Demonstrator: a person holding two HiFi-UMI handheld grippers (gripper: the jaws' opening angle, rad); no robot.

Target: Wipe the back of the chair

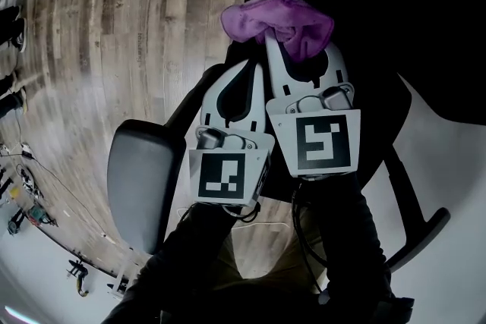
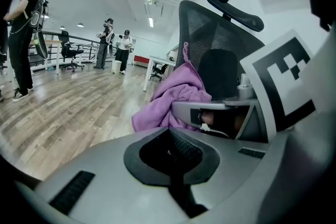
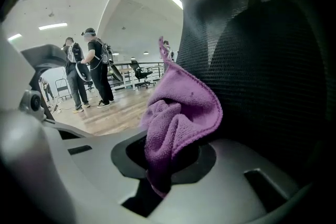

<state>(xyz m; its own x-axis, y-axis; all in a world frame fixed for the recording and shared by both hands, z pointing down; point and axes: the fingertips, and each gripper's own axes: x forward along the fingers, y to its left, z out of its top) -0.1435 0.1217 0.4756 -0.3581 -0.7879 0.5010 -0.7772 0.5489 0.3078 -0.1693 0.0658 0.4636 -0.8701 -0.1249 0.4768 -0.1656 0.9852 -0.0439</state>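
A purple cloth (image 1: 277,20) is bunched against the black mesh chair back (image 1: 364,4). My right gripper (image 1: 278,40) is shut on the cloth, with the pinch hidden under the folds. In the right gripper view the cloth (image 3: 181,113) rises from the shut jaws (image 3: 163,165) and touches the mesh (image 3: 262,60). Just left of it and slightly lower, my left gripper (image 1: 256,67) is shut with nothing in it. In the left gripper view the cloth (image 2: 168,99) hangs beyond the shut jaws (image 2: 169,132), in front of the chair back (image 2: 210,34) and its headrest (image 2: 231,8).
A grey armrest (image 1: 140,178) sits low on the left and a black one (image 1: 418,231) on the right. Wood floor (image 1: 114,26) spreads to the left, with cables and small items (image 1: 30,193) at its edge. Several people (image 2: 21,34) and office chairs (image 2: 71,52) stand far off.
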